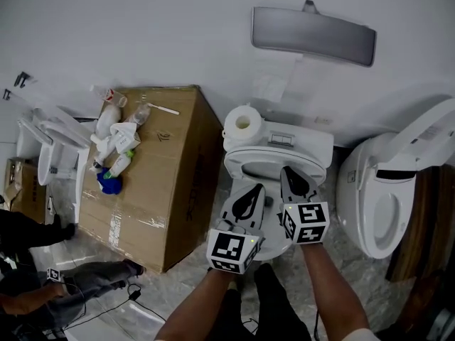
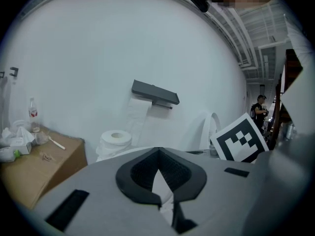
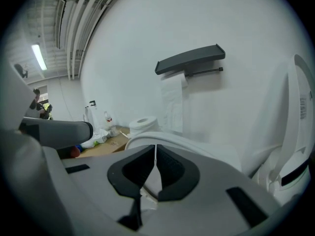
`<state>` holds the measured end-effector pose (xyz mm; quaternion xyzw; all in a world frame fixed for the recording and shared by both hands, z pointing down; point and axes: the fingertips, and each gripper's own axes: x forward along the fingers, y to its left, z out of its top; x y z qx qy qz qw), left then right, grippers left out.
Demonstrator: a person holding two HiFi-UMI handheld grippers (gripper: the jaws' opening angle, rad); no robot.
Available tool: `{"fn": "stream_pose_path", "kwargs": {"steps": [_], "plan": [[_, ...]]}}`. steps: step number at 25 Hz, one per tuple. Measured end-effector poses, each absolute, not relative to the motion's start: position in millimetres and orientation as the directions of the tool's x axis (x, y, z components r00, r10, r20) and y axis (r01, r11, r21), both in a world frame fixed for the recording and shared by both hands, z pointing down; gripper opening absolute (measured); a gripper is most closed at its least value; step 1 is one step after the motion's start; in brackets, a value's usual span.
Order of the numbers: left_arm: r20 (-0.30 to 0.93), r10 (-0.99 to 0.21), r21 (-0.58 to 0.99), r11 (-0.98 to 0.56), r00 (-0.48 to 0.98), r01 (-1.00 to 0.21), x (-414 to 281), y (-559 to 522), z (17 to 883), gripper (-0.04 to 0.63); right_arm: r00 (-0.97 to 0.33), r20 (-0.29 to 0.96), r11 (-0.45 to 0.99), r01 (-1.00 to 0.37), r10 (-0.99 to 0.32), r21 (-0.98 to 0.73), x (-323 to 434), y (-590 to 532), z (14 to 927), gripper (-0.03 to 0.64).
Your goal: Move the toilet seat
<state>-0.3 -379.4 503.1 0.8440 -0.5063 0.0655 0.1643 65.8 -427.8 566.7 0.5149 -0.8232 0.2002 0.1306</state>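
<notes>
The white toilet (image 1: 284, 142) stands against the wall, and its seat (image 1: 243, 163) rings the bowl. Both grippers reach over the seat's front. My right gripper (image 1: 290, 173) points at the seat's right side; in the right gripper view its jaws (image 3: 155, 150) stand a thin slit apart with the white seat edge (image 3: 197, 149) pinched between them, the seat curving up just beyond. My left gripper (image 1: 254, 190) lies beside it over the bowl opening. In the left gripper view its tips (image 2: 157, 151) meet, with only white showing through the gap behind them.
A toilet paper roll (image 1: 243, 123) sits on the tank's left corner. A large cardboard box (image 1: 167, 190) with bottles and rubbish on top stands to the left. A second toilet (image 1: 387, 197) with its lid raised is at the right. A grey shelf (image 1: 313, 35) hangs on the wall above.
</notes>
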Motion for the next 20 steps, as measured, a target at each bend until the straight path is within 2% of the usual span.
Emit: {"fn": "stream_pose_path", "kwargs": {"steps": [20], "plan": [[0.203, -0.792, 0.23, -0.534, 0.576, -0.814, -13.8, -272.0, 392.6, 0.008, -0.353, 0.315, 0.313, -0.934, -0.881, -0.173, 60.6, -285.4, 427.9, 0.025]]}}
